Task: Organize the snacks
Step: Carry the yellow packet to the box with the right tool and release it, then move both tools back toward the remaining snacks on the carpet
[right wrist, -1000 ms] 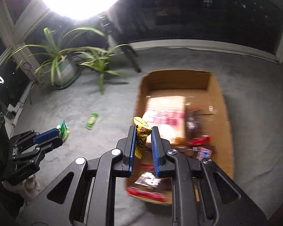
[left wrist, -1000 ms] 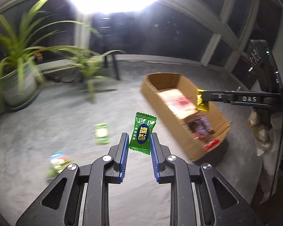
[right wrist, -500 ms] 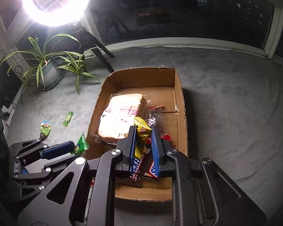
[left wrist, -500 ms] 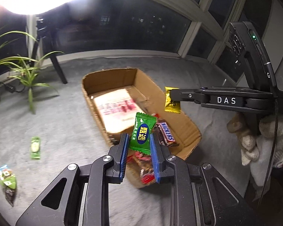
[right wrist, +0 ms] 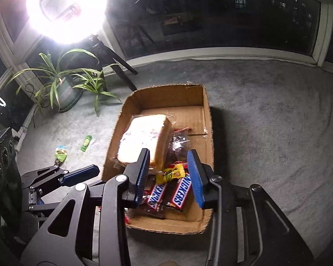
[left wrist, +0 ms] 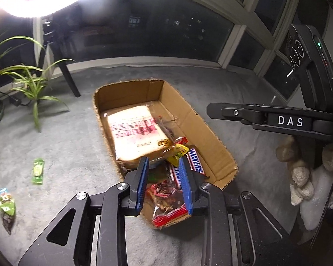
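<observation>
We are over the box (left wrist: 213, 133) now, both tools pointing down into its near end. Our left gripper (left wrist: 164, 184) has just been opening, and its blue pads (left wrist: 142, 184) stand apart with nothing pinched between them; only the snacks lying in the box show through the gap. Our right gripper (right wrist: 169, 177) has just been opening too, wider than the left, jaws apart and nothing held. Below it the yellow candy (right wrist: 171, 173) lies loose on top of the Snickers bars (right wrist: 181, 191), touching neither pad. The bread bag (right wrist: 144, 141) fills the middle of the box, with dark wrappers (right wrist: 177, 144) beside it on the right. In the left view a red wrapper (left wrist: 166, 201) sits at the near corner of the box, and a scrap of green (left wrist: 152, 178) peeks out beside the left pad; we cannot tell what it is. Out on the grey carpet (right wrist: 266, 122), well apart from the box, a green candy (left wrist: 38, 171) and a small pouch (left wrist: 5, 201) lie on the left. The plant (right wrist: 62, 82) stands by the window under the ring light (right wrist: 66, 6).
</observation>
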A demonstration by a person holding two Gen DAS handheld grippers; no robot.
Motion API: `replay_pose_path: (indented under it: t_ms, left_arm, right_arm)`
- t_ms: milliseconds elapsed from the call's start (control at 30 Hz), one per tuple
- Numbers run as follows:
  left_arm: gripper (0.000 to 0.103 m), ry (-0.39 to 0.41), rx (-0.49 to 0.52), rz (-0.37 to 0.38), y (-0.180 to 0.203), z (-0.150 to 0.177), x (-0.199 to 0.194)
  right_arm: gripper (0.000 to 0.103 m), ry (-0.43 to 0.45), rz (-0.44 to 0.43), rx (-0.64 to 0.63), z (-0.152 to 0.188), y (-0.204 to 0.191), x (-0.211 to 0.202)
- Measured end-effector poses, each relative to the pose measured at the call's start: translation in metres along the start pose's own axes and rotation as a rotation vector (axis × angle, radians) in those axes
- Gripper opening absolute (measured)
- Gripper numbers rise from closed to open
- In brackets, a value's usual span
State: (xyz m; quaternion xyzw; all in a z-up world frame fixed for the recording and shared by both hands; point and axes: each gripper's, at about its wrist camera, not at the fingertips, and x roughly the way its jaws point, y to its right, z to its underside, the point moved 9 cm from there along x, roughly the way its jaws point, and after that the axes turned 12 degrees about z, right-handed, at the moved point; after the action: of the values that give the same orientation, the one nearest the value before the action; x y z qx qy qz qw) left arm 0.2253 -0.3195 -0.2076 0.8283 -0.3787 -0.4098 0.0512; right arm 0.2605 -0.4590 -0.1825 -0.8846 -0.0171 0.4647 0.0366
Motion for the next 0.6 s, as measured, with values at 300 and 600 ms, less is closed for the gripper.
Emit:
replay_pose_path:
  t_ms: [300, 600]
  left_arm:
    - [0.026, 0.03, -0.009, -0.022, -0.025, 0.014, -0.045]
    - [0.026, 0.065, -0.096, -0.095, -0.095, 0.045, -0.108]
  right_arm:
    - [0.04, 0.042, -0.039, -0.014, -0.001, -0.049, -0.017]
    - [0.05, 0.029, -0.076, -0.086, 0.004, -0.119, -0.014]
